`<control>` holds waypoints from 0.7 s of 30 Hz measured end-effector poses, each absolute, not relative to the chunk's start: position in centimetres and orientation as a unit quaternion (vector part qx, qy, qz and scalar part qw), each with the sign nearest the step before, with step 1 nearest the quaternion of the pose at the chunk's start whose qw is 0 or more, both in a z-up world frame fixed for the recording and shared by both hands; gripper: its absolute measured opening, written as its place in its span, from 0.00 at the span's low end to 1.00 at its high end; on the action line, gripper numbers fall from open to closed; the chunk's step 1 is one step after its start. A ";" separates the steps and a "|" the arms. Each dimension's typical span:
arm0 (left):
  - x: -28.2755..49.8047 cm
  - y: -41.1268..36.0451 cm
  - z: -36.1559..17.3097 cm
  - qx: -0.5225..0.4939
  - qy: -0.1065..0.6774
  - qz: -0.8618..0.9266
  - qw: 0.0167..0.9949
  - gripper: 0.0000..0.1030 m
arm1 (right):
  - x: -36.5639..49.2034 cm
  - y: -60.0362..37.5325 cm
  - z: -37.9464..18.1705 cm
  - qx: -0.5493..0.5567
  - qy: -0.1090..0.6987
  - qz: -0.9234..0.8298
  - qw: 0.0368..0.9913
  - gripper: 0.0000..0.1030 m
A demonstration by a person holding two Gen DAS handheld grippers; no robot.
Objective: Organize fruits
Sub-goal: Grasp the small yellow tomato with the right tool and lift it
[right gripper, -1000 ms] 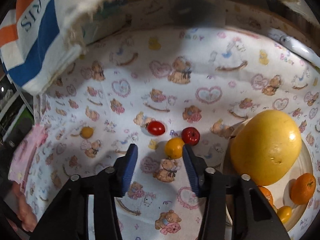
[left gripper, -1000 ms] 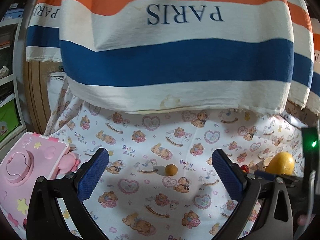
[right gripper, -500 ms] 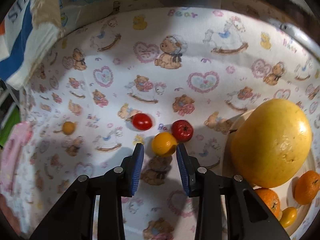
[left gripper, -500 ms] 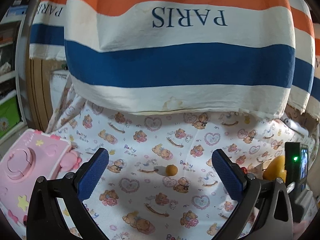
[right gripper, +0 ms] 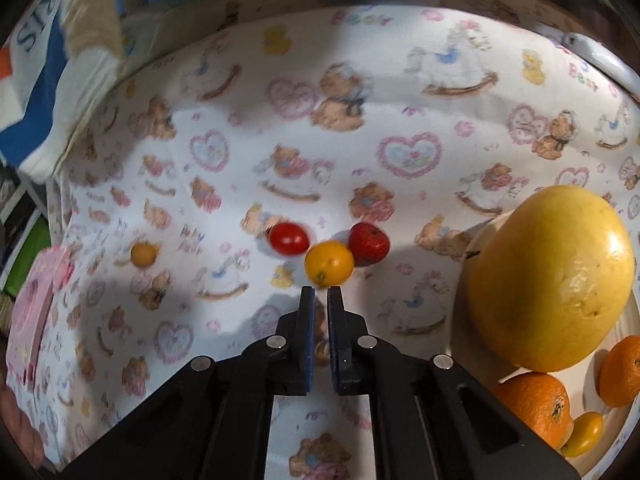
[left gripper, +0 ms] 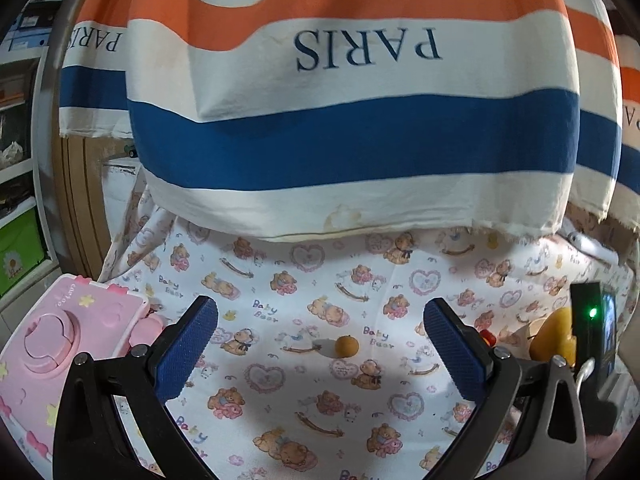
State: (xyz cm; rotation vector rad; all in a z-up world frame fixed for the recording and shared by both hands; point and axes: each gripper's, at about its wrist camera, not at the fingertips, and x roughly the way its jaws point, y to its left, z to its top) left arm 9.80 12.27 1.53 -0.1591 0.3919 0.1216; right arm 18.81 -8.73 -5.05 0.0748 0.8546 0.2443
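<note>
In the right wrist view a small yellow-orange fruit [right gripper: 329, 263] lies on the bear-print cloth between a red tomato [right gripper: 289, 238] and a small red apple-like fruit [right gripper: 369, 243]. My right gripper [right gripper: 320, 289] sits just short of the yellow-orange fruit, its jaws closing to shut with nothing between them; the fruit is past the fingertips. A big yellow pomelo [right gripper: 552, 280], two oranges [right gripper: 534, 404] and a small yellow fruit [right gripper: 582, 432] rest on a white plate [right gripper: 628, 312] at the right. My left gripper [left gripper: 320, 336] hangs open above the cloth, short of a small brown-orange fruit [left gripper: 346, 346].
A pink toy box [left gripper: 60, 336] stands at the cloth's left edge. A striped towel reading PARIS [left gripper: 340, 140] hangs over the back of the cloth. Shelves with bins are off to the far left. The right gripper's body [left gripper: 592, 332] shows at the left view's right edge.
The right jaws have closed from wide apart to nearly touching, and the gripper has moved closer to the yellow-orange fruit. The left gripper has stayed open and still.
</note>
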 end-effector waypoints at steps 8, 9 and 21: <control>9.7 12.5 1.9 -0.085 0.192 0.059 0.976 0.99 | 18.3 -9.5 -3.5 0.068 0.395 0.112 0.909 0.58; 9.8 12.5 1.8 -0.083 0.193 0.056 0.976 0.99 | 18.4 -9.6 -3.4 0.071 0.397 0.114 0.908 0.58; 12.4 13.5 -0.2 -0.133 0.268 0.006 0.954 0.99 | 21.9 -8.2 -3.9 0.096 0.458 0.123 0.875 0.43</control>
